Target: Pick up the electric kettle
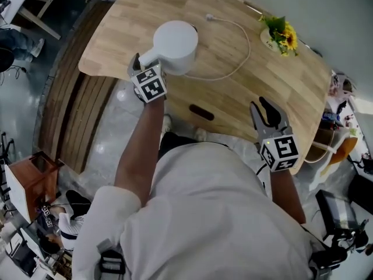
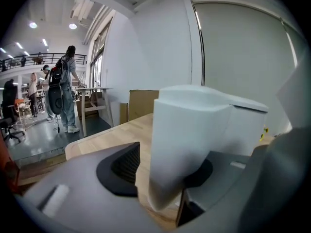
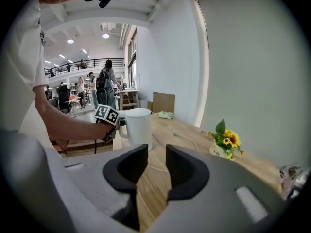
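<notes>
A white electric kettle [image 1: 176, 44] stands on the wooden table [image 1: 291, 92], its handle [image 1: 150, 59] turned toward me. My left gripper [image 1: 145, 61] is at that handle. In the left gripper view the handle [image 2: 180, 144] stands between the jaws of the left gripper [image 2: 163, 171]; a strip of table shows between the left pad [image 2: 124, 166] and the handle, so the jaws are open around it. The kettle body [image 2: 243, 130] fills the view behind. My right gripper [image 1: 269, 108] hovers over the near table edge, narrowly open and empty. The right gripper [image 3: 156, 159] faces the kettle [image 3: 138, 125].
A white cable [image 1: 242, 57] loops across the table right of the kettle. A small pot of yellow flowers [image 1: 281, 35] sits at the far right. A dark slot-shaped mark [image 1: 201, 112] lies near the front edge. A wooden stool [image 1: 32, 177] stands on the floor left.
</notes>
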Motion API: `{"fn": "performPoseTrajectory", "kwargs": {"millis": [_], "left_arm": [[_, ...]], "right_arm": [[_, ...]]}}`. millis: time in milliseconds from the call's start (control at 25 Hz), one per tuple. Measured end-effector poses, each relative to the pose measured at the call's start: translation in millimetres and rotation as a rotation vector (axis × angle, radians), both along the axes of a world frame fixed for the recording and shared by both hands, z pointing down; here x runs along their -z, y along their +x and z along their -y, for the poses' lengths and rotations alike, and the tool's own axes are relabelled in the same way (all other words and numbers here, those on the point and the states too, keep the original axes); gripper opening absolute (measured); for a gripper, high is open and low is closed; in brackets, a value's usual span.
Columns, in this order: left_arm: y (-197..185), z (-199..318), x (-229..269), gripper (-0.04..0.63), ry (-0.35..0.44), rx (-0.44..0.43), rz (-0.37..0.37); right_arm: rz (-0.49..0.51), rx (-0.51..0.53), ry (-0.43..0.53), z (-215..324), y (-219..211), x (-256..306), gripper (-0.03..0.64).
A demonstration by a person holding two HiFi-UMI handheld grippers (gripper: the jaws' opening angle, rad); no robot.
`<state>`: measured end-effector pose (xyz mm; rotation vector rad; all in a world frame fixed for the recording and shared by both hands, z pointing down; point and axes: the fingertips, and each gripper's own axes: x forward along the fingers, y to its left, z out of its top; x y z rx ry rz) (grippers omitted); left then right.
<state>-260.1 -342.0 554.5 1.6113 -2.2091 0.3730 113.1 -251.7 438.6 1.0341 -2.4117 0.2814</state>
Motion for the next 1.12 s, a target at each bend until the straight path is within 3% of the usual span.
{"fn": "performPoseTrajectory", "kwargs": {"millis": [360,600,1120], "left_arm": [[-19,38,-5,0.097,0.025,-0.004,-0.055],[-28,59,-5,0.058,0.015,-0.025,-0.038],[-40,73,-5,0.055,0.028,0.020,-0.096]], "right_arm": [[-0.031,-0.076,-0.037,0,-1,-4,0.103],[-0.040,-0.122,-0.044,2,-7,0,0.103],[-0.052,-0.209,-0.034,-4,-7,2,0.103]]}}
